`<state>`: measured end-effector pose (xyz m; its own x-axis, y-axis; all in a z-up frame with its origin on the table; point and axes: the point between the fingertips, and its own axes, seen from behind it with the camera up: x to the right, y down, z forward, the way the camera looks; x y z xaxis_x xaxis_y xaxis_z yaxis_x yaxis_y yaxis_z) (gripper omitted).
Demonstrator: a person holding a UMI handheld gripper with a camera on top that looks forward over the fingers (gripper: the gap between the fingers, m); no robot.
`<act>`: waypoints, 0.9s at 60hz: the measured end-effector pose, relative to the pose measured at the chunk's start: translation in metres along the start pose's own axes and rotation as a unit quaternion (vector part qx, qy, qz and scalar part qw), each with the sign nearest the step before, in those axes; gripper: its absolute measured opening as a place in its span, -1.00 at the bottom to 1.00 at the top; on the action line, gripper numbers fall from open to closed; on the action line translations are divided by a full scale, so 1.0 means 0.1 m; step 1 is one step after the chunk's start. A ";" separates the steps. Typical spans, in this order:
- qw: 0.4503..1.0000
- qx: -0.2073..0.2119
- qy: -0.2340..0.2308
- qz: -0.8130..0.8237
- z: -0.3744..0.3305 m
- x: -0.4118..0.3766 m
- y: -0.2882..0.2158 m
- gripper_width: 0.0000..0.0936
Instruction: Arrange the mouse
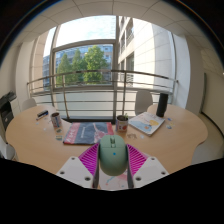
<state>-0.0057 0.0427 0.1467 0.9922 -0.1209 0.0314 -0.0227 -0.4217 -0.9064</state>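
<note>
A pale green computer mouse (112, 153) sits between my gripper's (112, 160) two fingers, above the wooden table (40, 138). Both magenta pads (90, 158) press against its sides, so the fingers are shut on it. Its scroll wheel end points away from me, toward the middle of the table. The mouse hides the tabletop right under it.
A red and blue magazine or mat (86, 131) lies just beyond the mouse. A dark can (56, 121) stands to its left and a dark cup (122, 123) to its right. An open booklet (148, 122) lies further right. Chairs and large windows ring the table.
</note>
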 end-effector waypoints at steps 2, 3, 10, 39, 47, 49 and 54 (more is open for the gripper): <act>1.000 -0.026 0.003 0.001 0.12 0.18 0.23 -0.17; 0.999 -0.038 0.002 0.000 0.17 0.25 0.35 -0.17; 0.996 -0.087 0.008 -0.009 0.50 0.64 1.07 -0.11; 0.996 -0.093 -0.012 -0.009 -0.51 0.58 0.94 0.81; 0.997 -0.074 -0.002 -0.007 -1.27 0.54 0.72 0.81; 0.997 -0.070 0.002 -0.010 -1.45 0.54 0.69 0.81; 0.998 -0.061 0.013 -0.019 -1.91 0.53 0.64 0.81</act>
<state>0.0222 -0.1625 0.1706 0.9892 -0.1248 0.0771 -0.0013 -0.5324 -0.8465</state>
